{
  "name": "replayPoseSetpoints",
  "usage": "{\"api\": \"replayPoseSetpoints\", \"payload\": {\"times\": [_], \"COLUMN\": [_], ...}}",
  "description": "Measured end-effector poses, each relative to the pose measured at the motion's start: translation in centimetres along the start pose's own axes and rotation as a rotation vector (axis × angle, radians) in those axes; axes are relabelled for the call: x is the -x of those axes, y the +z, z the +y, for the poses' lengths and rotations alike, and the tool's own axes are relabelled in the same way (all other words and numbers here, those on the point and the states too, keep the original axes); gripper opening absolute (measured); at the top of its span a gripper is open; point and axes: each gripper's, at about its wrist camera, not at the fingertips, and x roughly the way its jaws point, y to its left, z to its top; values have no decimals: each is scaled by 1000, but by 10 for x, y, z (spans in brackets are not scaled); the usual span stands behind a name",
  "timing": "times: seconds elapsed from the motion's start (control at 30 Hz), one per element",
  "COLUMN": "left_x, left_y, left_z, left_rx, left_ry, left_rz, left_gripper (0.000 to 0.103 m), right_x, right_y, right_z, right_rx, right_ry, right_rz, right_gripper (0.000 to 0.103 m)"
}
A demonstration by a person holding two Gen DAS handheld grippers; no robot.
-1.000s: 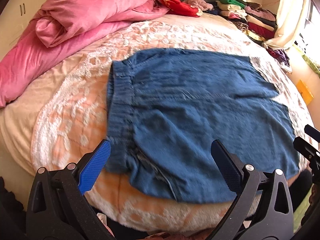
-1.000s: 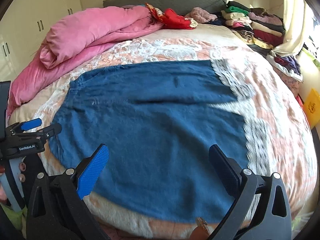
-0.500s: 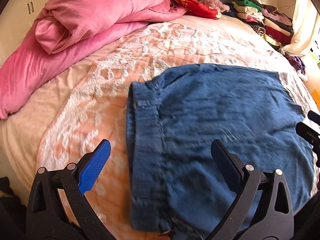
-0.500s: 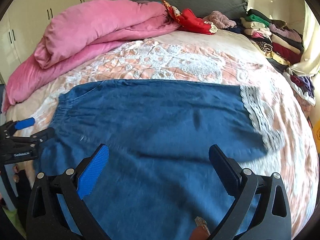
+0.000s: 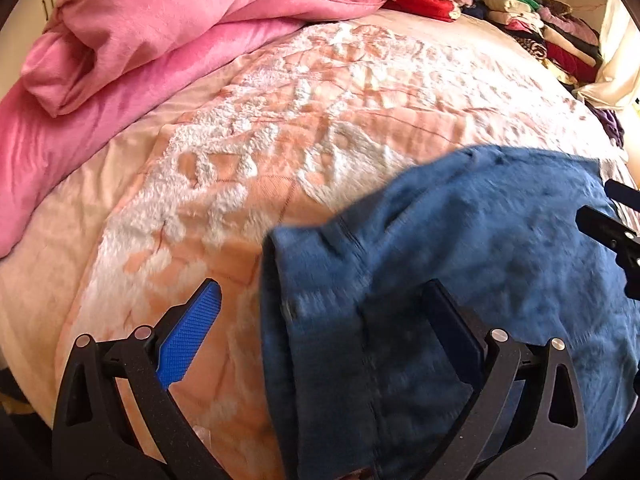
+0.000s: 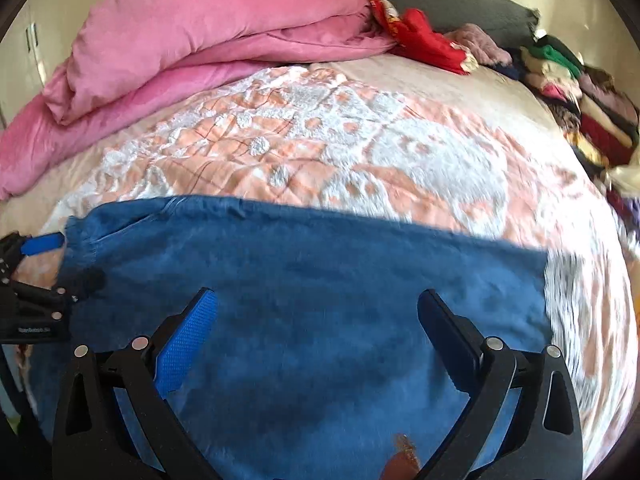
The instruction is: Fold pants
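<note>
- Left gripper (image 5: 320, 320), nearest the left wrist camera: jaws spread wide and holding nothing, one finger with a blue ribbed pad at 7 o'clock over bare bedspread, the other at 5 o'clock over blue cloth.
- Right gripper (image 6: 318, 320), nearest the right wrist camera: jaws also spread wide and empty, both fingers low over blue cloth.
- Blue pants (image 6: 320, 280): lying flat on the bed, spread wide across the near half; gathered waistband at 9 o'clock in the right view, beside the left gripper's fingers. The frames are motion-blurred, so seams and hems are hard to make out.
- Bedspread (image 5: 320, 128): peach with raised white fluffy pattern, covering the bed beyond the pants toward 12 o'clock.
- Pink duvet (image 6: 200, 40): bundled in a thick roll at 10 to 11 o'clock, well apart from the pants.
- Red garment (image 6: 424, 40): crumpled at 1 o'clock, next to the duvet.
- Stack of folded clothes (image 5: 548, 36): at the far bed edge, 2 o'clock.
</note>
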Motion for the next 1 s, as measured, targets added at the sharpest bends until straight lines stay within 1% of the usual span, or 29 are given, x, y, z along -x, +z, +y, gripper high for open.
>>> {"api": "replayPoseSetpoints", "payload": {"times": [0.07,0.13,0.23,0.3,0.37,0.4,0.43,0.47,0.5,0.53,0.6,0.67,0.7,0.73,0.77,0.8,0.83,0.87,0.9,0.93,1.0], "left_x": [-5,-9,-14,-17,-18,-17,-15,-11,-6,-2,7,15,20,24,30,33,36,38,41,44,48], "left_y": [6,11,17,18,19,19,19,18,17,16,15,14,12,11,8,6,4,2,-1,-3,-5], "left_z": [4,7,9,8,8,6,5,2,0,0,1,1,1,1,1,1,2,2,3,5,9], "left_rx": [11,22,16,11,8,2,-5,-15,-27,-29,-31,-31,-29,-30,-30,-29,-28,-27,-25,-22,-11], "left_ry": [-12,-27,-15,-27,-71,-111,-125,-125,-140,-153,-177,-202,-219,-228,-239,-246,-252,-255,-255,-253,-255], "left_rz": [0,-5,-10,-11,-16,-24,-36,-50,-64,-71,-92,-109,-119,-127,-138,-142,-149,-154,-160,-169,-178], "left_gripper": [94,94,94,83,51,43,36,33,29,27,26,25,25,25,24,24,24,24,24,24,24], "right_x": [-12,-22,-36,-45,-54,-57,-61,-65,-68,-71,-76,-79,-80,-80,-79,-76,-73,-65,-59,-51,-34], "right_y": [11,18,28,34,40,42,44,46,47,48,51,52,53,52,51,51,49,44,42,38,29], "right_z": [5,8,11,13,15,17,20,23,25,27,32,35,35,35,36,36,38,40,42,44,44], "right_rx": [54,79,115,125,143,160,183,214,235,255,302,326,328,327,322,317,319,328,331,332,319], "right_ry": [-20,-16,-11,13,20,18,12,4,8,14,18,37,44,53,86,129,160,185,197,213,227], "right_rz": [0,10,18,29,43,49,55,63,72,80,81,78,78,80,85,82,71,48,35,16,-26], "right_gripper": [99,99,99,99,99,99,99,99,99,99,99,98,97,87,77,57,44,36,23,19,14]}}
